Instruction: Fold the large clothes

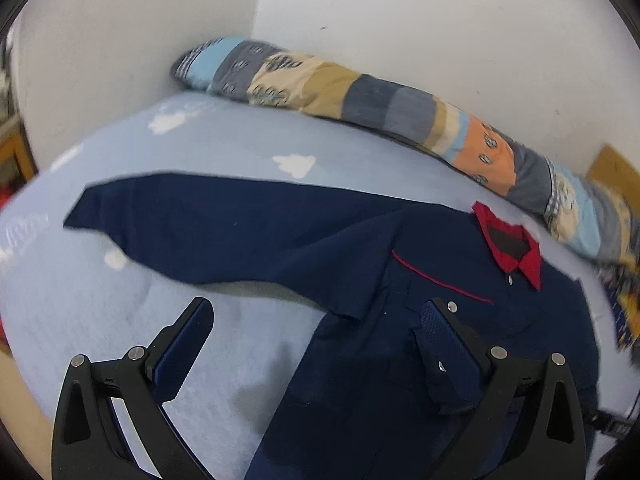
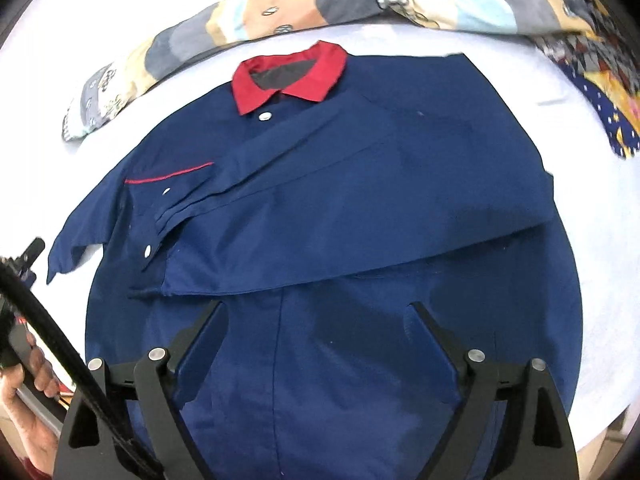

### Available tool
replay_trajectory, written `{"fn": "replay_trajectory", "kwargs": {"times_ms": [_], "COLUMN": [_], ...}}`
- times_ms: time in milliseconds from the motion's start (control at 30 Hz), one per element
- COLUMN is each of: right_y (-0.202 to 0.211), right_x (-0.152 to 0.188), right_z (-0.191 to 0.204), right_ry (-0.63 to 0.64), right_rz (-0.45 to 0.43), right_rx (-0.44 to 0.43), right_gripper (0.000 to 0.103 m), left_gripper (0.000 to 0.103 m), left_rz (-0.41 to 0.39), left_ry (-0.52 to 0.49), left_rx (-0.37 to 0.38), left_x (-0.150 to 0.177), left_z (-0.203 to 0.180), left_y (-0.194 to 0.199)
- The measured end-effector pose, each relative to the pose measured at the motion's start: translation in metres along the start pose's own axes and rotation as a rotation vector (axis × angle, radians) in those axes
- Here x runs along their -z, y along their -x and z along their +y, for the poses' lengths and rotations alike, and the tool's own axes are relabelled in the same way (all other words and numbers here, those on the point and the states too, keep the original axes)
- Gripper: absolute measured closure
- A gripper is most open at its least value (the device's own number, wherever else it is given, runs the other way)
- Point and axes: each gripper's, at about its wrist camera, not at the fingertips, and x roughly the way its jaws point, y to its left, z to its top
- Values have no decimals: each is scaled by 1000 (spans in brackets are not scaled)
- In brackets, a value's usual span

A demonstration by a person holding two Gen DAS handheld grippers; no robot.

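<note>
A navy shirt (image 1: 360, 380) with a red collar (image 1: 508, 240) lies flat on the bed. In the left wrist view one long sleeve (image 1: 208, 228) stretches out to the left over the sheet. My left gripper (image 1: 316, 312) hangs open above the shirt's armpit edge, one finger over the sheet and the other over the chest, holding nothing. In the right wrist view the shirt (image 2: 328, 380) has its other sleeve (image 2: 360, 208) folded across the chest below the collar (image 2: 288, 76). My right gripper (image 2: 318, 306) is open just below that folded sleeve, with only flat cloth under it.
A rolled patchwork quilt (image 1: 360, 96) (image 2: 280, 4) lies along the white wall (image 1: 440, 20) behind the shirt. The light blue bed sheet (image 1: 100, 300) shows around the garment. A person's hand (image 2: 24, 392) holds the other gripper at the lower left of the right wrist view.
</note>
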Motion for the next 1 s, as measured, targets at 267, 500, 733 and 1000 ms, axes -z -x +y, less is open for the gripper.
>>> {"fn": "replay_trajectory", "kwargs": {"times_ms": [267, 500, 733, 1000], "right_y": [30, 34, 30, 19], "right_x": [-4, -6, -6, -6], "right_z": [4, 1, 6, 21], "right_ry": [31, 10, 18, 60], "right_rz": [-92, -98, -90, -75], "right_rx": [-73, -69, -74, -52], "right_gripper": [14, 14, 14, 14], "left_gripper": [0, 0, 22, 22], "left_rz": [71, 135, 138, 68], "left_ry": [277, 489, 730, 876], "left_rx": [26, 31, 101, 212], "left_x": [-14, -30, -34, -41], "left_z": [82, 187, 285, 319], "left_y": [-9, -25, -60, -101]}}
